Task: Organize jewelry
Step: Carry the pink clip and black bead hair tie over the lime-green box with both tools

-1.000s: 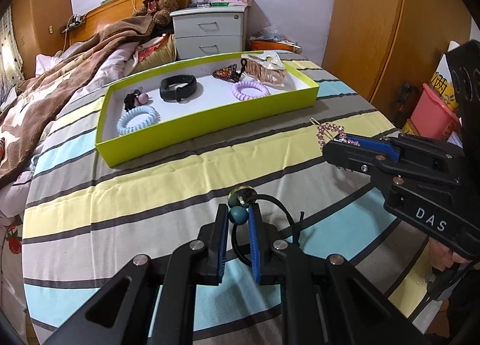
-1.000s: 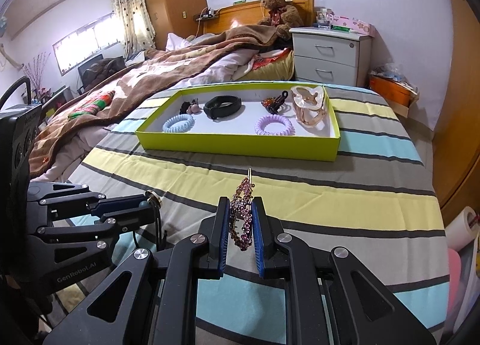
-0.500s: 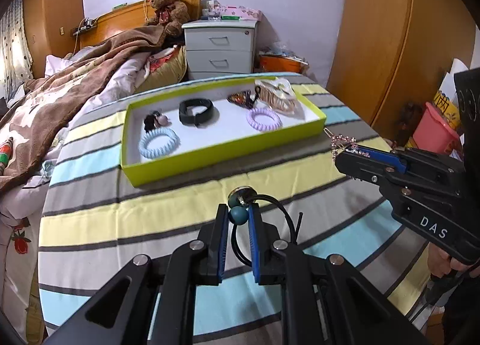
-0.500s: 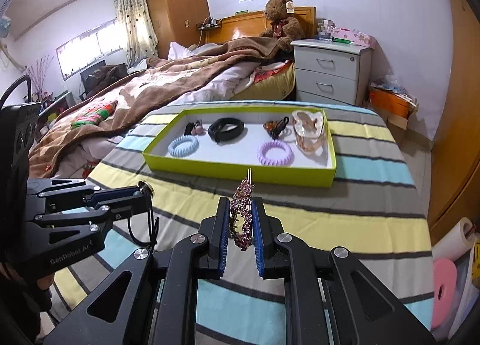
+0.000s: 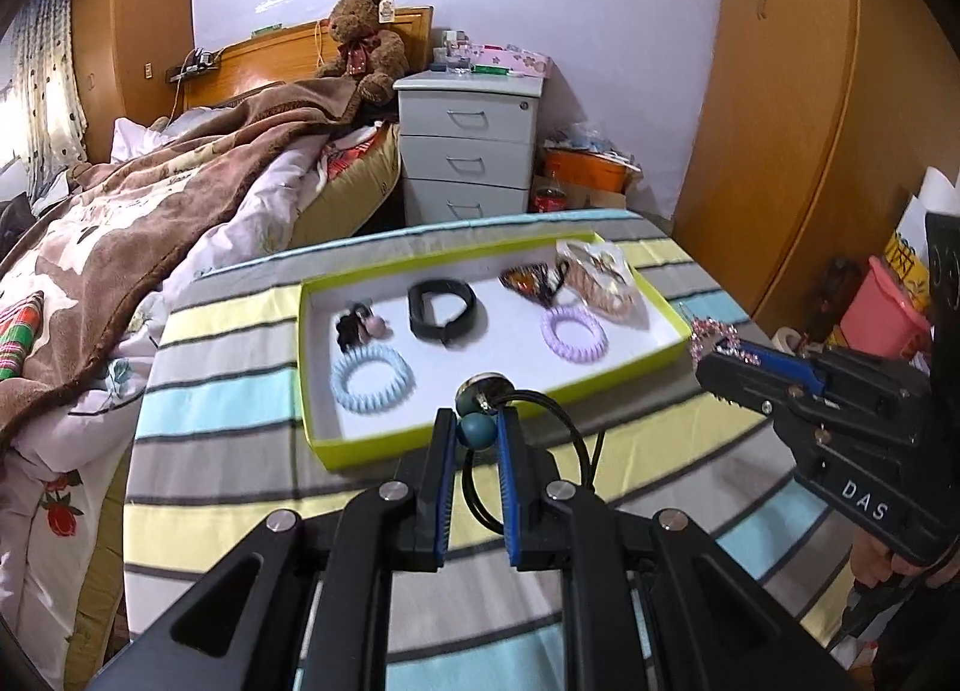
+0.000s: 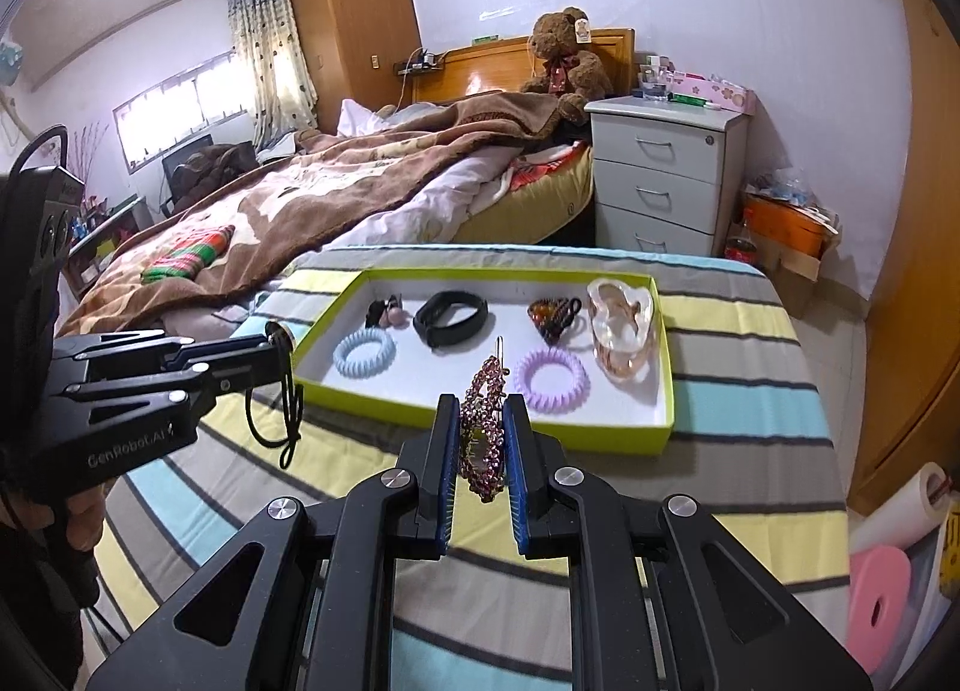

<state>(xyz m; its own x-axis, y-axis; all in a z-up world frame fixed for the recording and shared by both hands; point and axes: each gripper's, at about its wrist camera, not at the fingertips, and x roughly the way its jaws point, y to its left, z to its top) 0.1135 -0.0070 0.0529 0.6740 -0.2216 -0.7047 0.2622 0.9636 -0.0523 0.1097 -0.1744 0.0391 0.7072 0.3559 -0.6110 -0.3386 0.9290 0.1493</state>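
A: Risk: left hand-held gripper [image 5: 475,431] is clamped on one teal bead of the hair tie [image 5: 480,427] only; black loop dangles, could snag the tray [image 5: 600,388] rim on entry.

B: Right hand-held gripper [image 6: 482,439] pinches the rhinestone clip [image 6: 483,424] edge-on; it could twist out. Both are held above the striped counter [image 6: 750,409], just short of the tray; clip pink, sparkly, thin.

Both wrist cams look fwd-down, share tray [image 5: 612,385] [image 6: 654,427].
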